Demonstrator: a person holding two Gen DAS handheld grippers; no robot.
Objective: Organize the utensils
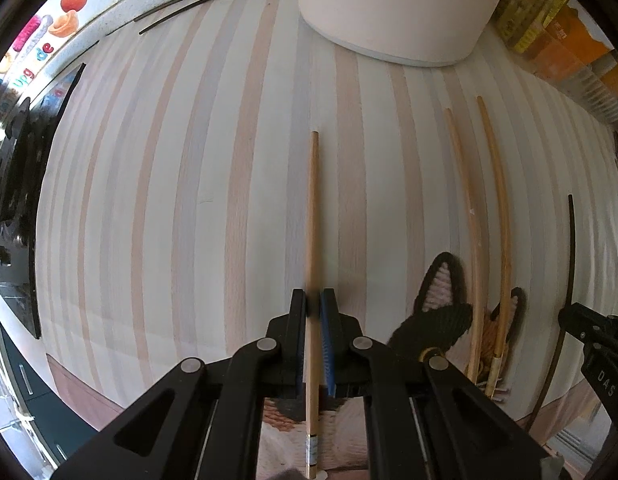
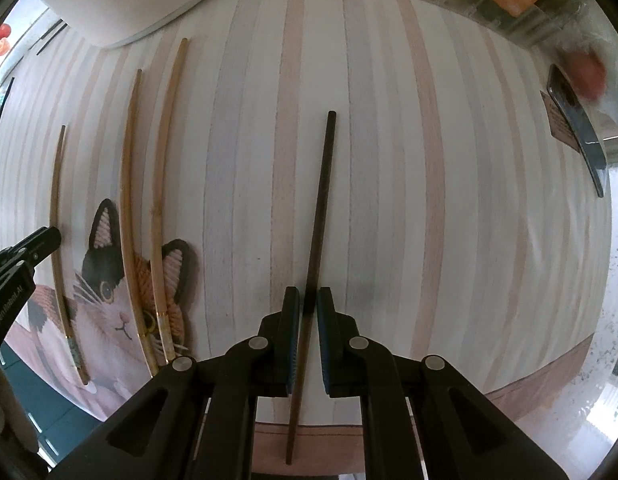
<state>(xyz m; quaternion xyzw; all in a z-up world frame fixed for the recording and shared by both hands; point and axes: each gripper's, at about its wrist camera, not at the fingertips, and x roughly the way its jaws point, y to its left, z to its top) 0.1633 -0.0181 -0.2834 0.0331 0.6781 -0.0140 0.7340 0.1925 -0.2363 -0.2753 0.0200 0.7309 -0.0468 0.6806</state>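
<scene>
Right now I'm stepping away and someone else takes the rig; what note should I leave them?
Left tool: shut on a light chopstick, lined up with the mat's stripes.
Right tool: jaws around a dark chopstick; a slight gap shows, so the grip is unclear.
Two light chopsticks lie side by side between the tools, thin ends on the cat coaster.
A white container stands at the mat's far edge.
Done: one light pair laid together.
Left: place both held sticks and the dark ones lying loose.
</scene>
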